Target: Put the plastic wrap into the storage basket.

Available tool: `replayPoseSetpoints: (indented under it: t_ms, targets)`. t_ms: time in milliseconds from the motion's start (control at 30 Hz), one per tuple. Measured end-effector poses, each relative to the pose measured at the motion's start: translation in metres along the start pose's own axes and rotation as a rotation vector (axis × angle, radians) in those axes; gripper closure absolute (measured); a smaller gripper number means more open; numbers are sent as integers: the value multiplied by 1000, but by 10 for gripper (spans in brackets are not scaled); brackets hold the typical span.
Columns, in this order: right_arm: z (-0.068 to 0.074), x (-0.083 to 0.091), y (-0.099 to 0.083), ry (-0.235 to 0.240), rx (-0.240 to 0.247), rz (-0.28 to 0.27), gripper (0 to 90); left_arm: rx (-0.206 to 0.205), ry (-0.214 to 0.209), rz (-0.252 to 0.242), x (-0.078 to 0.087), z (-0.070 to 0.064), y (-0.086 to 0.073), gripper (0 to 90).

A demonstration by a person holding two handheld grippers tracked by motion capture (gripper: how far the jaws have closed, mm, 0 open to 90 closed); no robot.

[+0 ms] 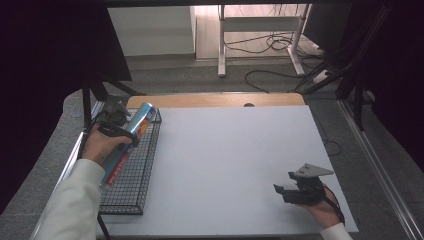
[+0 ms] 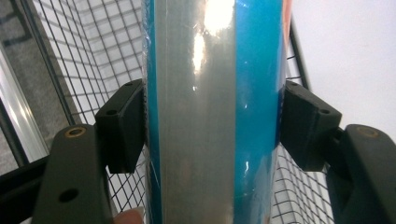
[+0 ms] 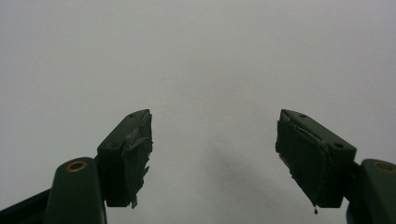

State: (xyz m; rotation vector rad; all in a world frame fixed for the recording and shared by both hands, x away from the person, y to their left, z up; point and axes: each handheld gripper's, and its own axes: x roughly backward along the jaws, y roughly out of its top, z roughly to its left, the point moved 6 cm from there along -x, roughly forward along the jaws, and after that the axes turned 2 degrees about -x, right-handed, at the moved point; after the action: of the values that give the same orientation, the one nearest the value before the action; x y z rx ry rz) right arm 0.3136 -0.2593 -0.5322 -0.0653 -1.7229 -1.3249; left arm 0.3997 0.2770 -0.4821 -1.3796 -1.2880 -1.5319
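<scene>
Blue-silver tube can (image 1: 127,142) sits clamped btwn the pads of the left gripper (image 1: 116,120), over the black wire basket (image 1: 131,187). Its long axis runs straight ahead along the jaws, tilted, top end away from hand. Right gripper (image 1: 295,192) hangs spread & empty above white tabletop (image 1: 230,160), well apart, so left's nearer

Blue-silver tube (image 1: 129,142) tilted over black wire basket (image 1: 131,185) at table's left edge.
</scene>
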Motion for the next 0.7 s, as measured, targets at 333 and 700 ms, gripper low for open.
replayPoseSetpoints:
  t_ms: [333, 700]
  targets:
    - [0, -1, -1, -4, 3, 2, 276, 33, 21, 41, -23, 4, -3, 315]
    - [-1, -2, -2, -8, 5, 13, 276, 46, 50, 102, -57, 3, -7, 314]
